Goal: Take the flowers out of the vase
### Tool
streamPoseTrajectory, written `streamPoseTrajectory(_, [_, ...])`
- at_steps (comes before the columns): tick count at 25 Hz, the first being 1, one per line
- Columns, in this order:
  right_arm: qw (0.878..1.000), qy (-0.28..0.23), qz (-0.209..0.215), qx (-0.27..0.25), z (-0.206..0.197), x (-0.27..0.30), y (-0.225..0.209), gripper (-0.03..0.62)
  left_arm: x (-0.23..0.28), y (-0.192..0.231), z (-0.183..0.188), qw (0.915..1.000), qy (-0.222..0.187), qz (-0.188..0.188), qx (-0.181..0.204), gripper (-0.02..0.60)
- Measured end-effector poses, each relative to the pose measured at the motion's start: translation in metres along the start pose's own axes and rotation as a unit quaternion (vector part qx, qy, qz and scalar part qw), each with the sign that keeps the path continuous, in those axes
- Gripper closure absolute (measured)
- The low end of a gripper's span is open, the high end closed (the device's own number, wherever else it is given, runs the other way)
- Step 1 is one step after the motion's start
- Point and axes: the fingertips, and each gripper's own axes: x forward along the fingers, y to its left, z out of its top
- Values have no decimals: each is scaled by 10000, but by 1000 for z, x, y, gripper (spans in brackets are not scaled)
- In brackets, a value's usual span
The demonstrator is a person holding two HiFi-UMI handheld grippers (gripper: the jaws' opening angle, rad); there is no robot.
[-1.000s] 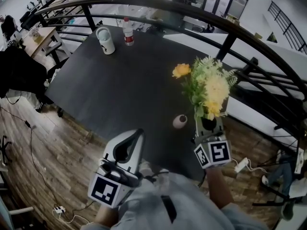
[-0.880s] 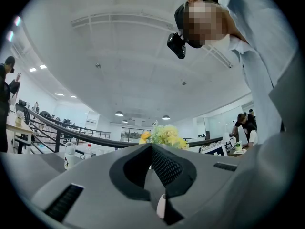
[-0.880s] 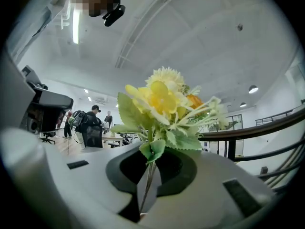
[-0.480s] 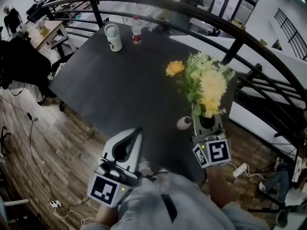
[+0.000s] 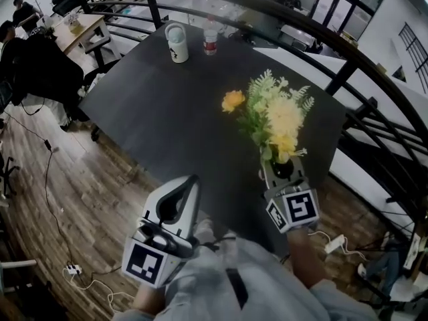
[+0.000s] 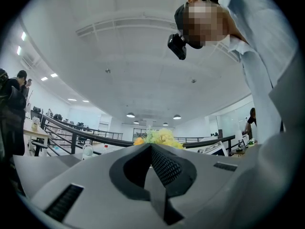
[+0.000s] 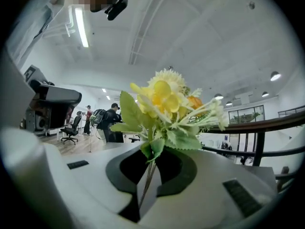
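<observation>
Flowers [image 5: 279,116] stand upright over the near right part of the table [image 5: 160,105], held in the right gripper [image 5: 269,167]. In the right gripper view its jaws are closed on the thin green stems [image 7: 144,187], which run down the seam between them. Leaves and yellow blooms [image 7: 164,99] fan out just above the jaw tips of that gripper [image 7: 148,168]. One orange bloom [image 5: 233,101] juts out from the bunch toward the table's middle. It shows in the right gripper view too [image 7: 194,102], behind the yellow heads. The gripper's marker cube [image 5: 293,209] sits at the table's near edge, close to the person's sleeve [image 5: 314,273].

The left gripper [image 5: 194,180] is at the table's near edge, left of the flowers and well apart from them. The left gripper view shows its jaws [image 6: 151,148] pressed together with nothing between them. The tops of the flowers [image 6: 157,137] peek up beyond the tip.

At the table's far edge a white cup [image 5: 177,43] and a bottle [image 5: 210,35] stand upright just beside each other, well apart from the flowers. A dark railing [image 5: 321,29] curves round the table's far and right sides. Wood floor [image 5: 73,192] lies off the table's left side, with a cable [image 5: 47,179] trailing across it.
</observation>
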Motion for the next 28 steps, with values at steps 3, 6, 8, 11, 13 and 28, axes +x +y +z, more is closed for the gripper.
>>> streamPoseTrajectory(3, [9997,148,177,-2,-13,9,10,562,-5,6,-2,9999,21,115,7,583])
streamPoseTrajectory(6, [9991,296,308,33,-26,16,20,562,-10,13,-5,9997,30,229,5,583])
streamPoseTrajectory(8, [9984,419,376,55,-35,21,26,563,-14,17,-6,9996,31,287,-5,583])
streamPoseTrajectory(11, [9969,638,449,82,-50,26,35,563,-20,22,-6,9993,38,368,-24,583])
streamPoseTrajectory(13, [9957,773,480,176,-60,28,39,563,-24,25,-6,9991,61,422,-35,583])
streamPoseTrajectory(28, [9831,1688,660,272,-141,35,70,566,-42,46,-14,9976,143,667,-93,583])
